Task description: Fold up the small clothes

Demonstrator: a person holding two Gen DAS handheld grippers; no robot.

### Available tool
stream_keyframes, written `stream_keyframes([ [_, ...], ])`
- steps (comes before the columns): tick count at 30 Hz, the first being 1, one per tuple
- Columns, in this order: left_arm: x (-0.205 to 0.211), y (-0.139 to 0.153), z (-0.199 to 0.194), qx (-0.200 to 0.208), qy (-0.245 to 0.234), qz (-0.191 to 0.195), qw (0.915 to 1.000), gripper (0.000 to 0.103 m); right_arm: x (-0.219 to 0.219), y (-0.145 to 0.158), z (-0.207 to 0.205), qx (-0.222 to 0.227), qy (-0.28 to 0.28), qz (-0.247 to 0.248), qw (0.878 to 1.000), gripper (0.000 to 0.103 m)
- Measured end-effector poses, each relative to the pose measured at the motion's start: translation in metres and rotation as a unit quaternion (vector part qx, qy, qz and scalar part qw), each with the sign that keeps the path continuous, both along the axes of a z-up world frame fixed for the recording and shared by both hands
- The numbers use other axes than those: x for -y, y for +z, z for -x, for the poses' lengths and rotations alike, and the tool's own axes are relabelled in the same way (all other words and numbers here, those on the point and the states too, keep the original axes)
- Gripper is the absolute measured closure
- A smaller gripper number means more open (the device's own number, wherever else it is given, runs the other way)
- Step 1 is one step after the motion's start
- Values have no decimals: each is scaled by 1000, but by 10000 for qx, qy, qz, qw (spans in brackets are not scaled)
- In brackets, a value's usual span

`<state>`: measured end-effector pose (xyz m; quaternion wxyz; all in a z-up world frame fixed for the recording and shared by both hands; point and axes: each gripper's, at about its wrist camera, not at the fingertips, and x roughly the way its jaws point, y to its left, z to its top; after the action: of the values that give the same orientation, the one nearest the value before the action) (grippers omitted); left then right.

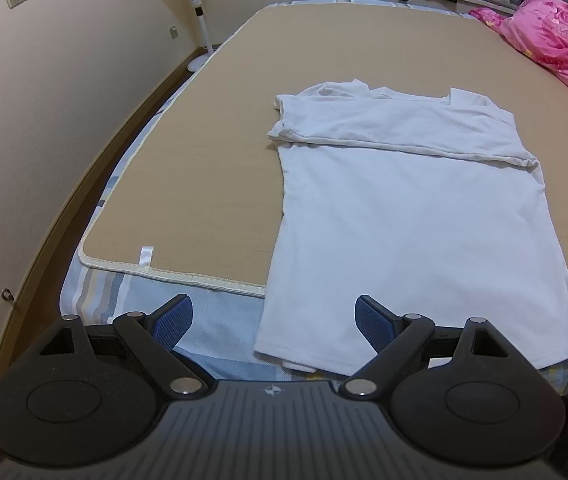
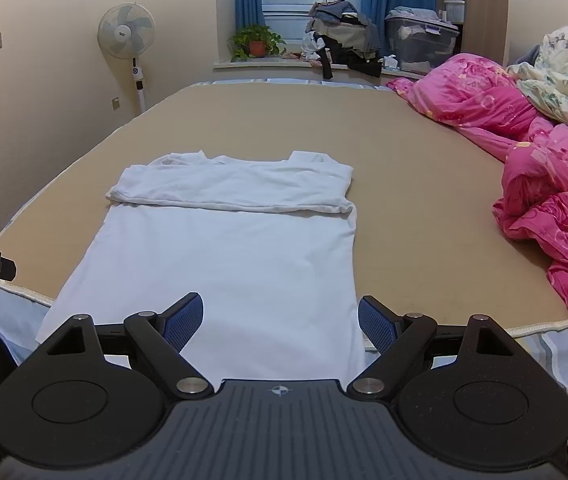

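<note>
While both tools are held wide open and empty above the bed's near edge, the left gripper (image 1: 273, 320) and right gripper (image 2: 280, 320) flank the hem of a white T-shirt (image 1: 396, 220) spread on the tan mat (image 1: 203, 184). Farther off, its collar end is seen already folded over; the lower fold is judged outstanding.

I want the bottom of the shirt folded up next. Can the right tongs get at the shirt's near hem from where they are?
Probably yes. The right tongs are open and hover right over the near end of the white T-shirt, which lies flat on the bed mat. Nothing sits between them, and the pink quilt lies well off to the side.
</note>
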<state>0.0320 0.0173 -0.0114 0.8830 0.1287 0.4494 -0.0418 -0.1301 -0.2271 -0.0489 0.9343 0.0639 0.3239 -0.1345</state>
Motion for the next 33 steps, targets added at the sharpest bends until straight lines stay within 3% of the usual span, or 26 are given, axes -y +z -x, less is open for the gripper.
stream_keyframes([
  [7, -10, -11, -9, 158, 132, 6, 9998, 11, 6, -11, -4, -137, -88, -40, 9999, 16],
  [11, -28, -34, -28, 204, 133, 109, 9996, 11, 22, -22, -9, -189, -362, -37, 9992, 16],
  [18, -50, -102, -81, -599, 267, 358, 9972, 11, 74, -74, -36, -785, -797, -533, 9923, 16],
  [21, -43, -128, -94, -826, 115, 217, 9963, 11, 92, -102, -51, -1178, -879, -829, 9857, 16],
  [26, -30, -168, -114, -1333, 59, 199, 9909, 11, 113, -132, -69, -1457, -1074, -1488, 9722, 16],
  [33, -26, -176, -117, -1579, -76, 167, 9873, 9, 114, -159, -79, -1691, -818, -1934, 9630, 15],
])
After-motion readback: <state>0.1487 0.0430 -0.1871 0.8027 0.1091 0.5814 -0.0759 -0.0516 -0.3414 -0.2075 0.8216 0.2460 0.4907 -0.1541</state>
